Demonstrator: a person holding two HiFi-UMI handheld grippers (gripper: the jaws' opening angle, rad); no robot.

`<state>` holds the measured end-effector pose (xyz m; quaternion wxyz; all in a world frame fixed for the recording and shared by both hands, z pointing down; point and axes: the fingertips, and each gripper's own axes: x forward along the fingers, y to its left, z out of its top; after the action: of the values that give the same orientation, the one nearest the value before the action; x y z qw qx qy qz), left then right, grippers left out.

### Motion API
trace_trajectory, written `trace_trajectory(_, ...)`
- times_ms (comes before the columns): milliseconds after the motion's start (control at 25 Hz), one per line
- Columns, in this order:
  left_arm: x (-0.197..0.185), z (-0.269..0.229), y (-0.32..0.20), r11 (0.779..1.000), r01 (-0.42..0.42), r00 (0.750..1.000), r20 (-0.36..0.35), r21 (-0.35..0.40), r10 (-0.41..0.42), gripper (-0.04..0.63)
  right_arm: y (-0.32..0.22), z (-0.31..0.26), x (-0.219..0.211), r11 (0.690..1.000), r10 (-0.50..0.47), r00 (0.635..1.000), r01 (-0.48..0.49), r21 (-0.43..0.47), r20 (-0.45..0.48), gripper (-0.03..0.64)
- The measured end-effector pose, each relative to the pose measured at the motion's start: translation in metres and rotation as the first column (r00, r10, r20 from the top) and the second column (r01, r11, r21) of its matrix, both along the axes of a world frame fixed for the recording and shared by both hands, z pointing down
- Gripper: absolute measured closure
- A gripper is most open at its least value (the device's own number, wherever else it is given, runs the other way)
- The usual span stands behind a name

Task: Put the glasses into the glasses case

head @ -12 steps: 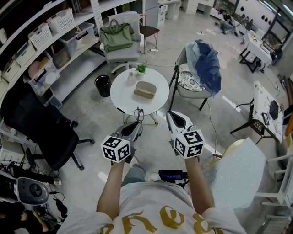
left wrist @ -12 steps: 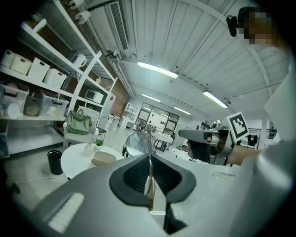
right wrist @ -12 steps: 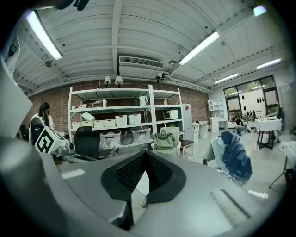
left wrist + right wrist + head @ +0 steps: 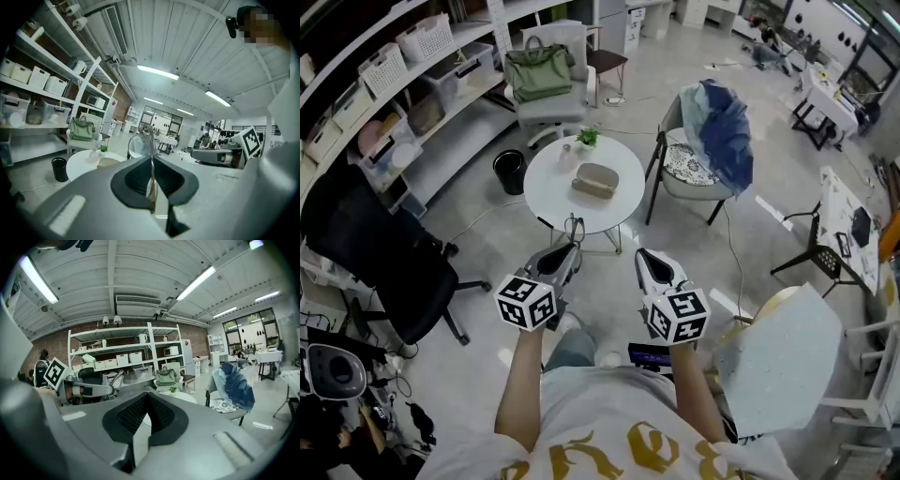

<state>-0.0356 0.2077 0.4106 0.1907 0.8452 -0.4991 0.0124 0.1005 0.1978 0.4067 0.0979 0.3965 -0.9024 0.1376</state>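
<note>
moved: both grippers have drifted a little left and back toward the person; case and table lie as before.
left gripper (image 4: 566,251): clamped on the glasses (image 4: 574,228), a thin temple pinched between the pads, a lens poking out past the tips.
right gripper (image 4: 645,257): jaws together, nothing between them, just right of the left one.
case (image 4: 596,180): looks closed, on the round table (image 4: 553,192), ahead of both tips and well apart from them.
plant (image 4: 588,140): beyond the case, at the table's far edge.
</note>
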Motion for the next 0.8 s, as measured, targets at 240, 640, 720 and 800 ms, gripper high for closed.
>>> trace_trajectory(240, -0.006, 0.007, -0.034, 0.998, -0.057, 0.998, -0.027, -0.022, 0.056, 0.581, -0.035, 0.017, 0.006, 0.997, 0.054, 0.998, -0.054, -0.046, 0.012, 0.592)
trace_trajectory(640, -0.008, 0.063, -0.160, 0.983, -0.152, 0.985, 0.062, -0.104, 0.159, 0.580, -0.168, 0.053, -0.016, 0.988, 0.088, 0.995, -0.093, -0.123, -0.046, 0.592)
trace_trajectory(720, -0.016, 0.068, -0.191, 0.979, -0.171, 0.981, 0.076, -0.111, 0.180, 0.581, -0.197, 0.058, -0.025, 0.985, 0.096, 0.994, -0.103, -0.139, -0.060, 0.592)
trace_trajectory(800, -0.027, 0.073, -0.224, 0.975, -0.185, 0.975, 0.098, -0.123, 0.197, 0.581, -0.226, 0.064, -0.034, 0.982, 0.105, 0.992, -0.115, -0.149, -0.073, 0.592)
